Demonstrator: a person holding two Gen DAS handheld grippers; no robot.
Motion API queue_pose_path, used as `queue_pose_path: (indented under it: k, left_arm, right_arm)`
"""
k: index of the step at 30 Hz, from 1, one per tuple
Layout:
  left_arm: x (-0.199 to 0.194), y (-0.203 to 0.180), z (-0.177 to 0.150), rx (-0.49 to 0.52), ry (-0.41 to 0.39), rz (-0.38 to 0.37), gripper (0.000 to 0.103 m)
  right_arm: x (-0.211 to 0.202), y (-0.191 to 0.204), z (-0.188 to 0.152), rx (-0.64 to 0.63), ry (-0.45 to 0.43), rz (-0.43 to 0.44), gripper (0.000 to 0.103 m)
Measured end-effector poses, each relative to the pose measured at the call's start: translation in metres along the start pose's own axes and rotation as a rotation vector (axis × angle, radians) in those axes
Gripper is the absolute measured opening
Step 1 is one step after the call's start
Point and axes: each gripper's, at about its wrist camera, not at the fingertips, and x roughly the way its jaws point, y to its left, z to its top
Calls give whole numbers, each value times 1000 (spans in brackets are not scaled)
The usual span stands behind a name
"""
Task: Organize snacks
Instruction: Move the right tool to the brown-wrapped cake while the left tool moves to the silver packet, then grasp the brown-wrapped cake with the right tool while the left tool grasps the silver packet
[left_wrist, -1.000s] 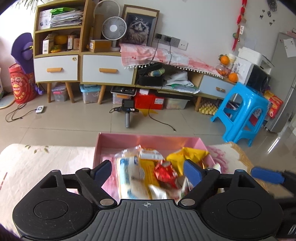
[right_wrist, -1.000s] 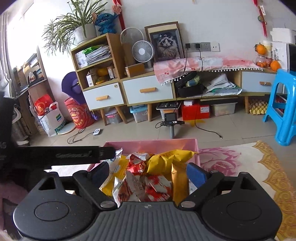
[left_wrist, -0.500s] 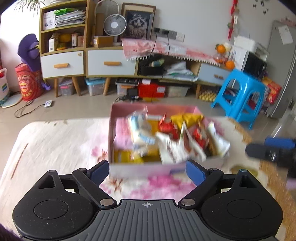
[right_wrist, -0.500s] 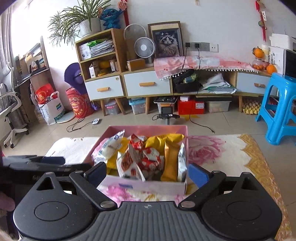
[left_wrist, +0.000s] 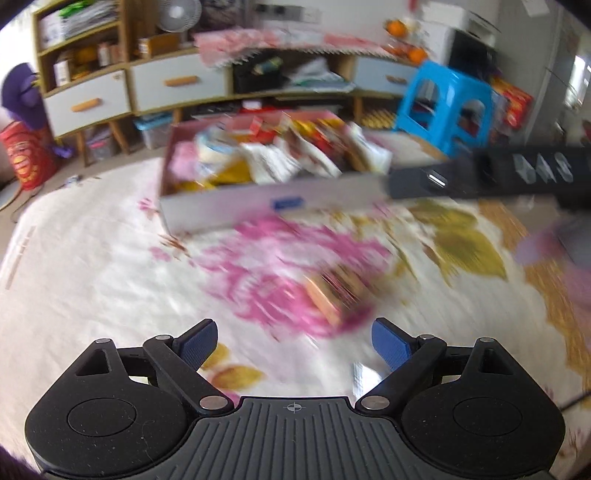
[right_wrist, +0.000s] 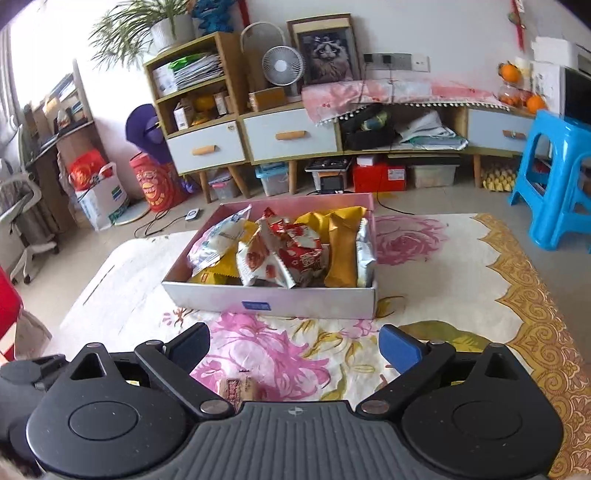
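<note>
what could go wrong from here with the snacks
1. The pink box is heaped above its rim, so adding another packet may tip the red-and-white packet out.
2. The brown snack packet on the floral cloth lies mostly hidden under the open right gripper, so a grab may miss it.
3. The left wrist view is motion-blurred, so the open left gripper may close off target.

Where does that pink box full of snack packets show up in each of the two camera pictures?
Left wrist view: the pink box sits upper middle, blurred, beyond the open left gripper.
Right wrist view: the pink box sits centre, sharp, beyond the open right gripper.
Shared landmark: the blue stool, right of the box in both.
</note>
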Motion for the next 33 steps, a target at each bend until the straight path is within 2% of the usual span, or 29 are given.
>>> queue_pose_path:
  k: [7,10,14,17,22,24,27,29,31,33]
  left_arm:
    - [18,-32,-24,62,88,-89,89]
    - [22,-37,-28,60,96,-99,87]
    - [22,-39,-29,49,90,-112,81]
    - [19,-38,-28,59,79,-103,68]
    - [13,-32,-28,55,64,-103,32]
    - [12,-26,-28,35,65,-108,22]
    - [11,-15,-28,1,74,-120,12]
    - [9,-9,-30,-8,74,-118,11]
    - [6,-2,-32,-13,72,-110,3]
    - [4,5,-33,-23,70,-98,1]
  right_arm:
    - [9,9,-8,-60,45,29,91]
    - [19,5,-13,-10,100,19,91]
    - [23,4,-17,-5,127,19,91]
    - [27,7,-20,-13,154,26,91]
    - [37,15,-24,-37,193,22,90]
    - [40,18,-26,-40,203,19,88]
    - [46,24,-28,-44,217,4,84]
    - [50,26,-28,-44,229,-2,79]
    - [53,28,-29,-41,240,-4,75]
    - [56,30,-29,-40,246,-8,70]
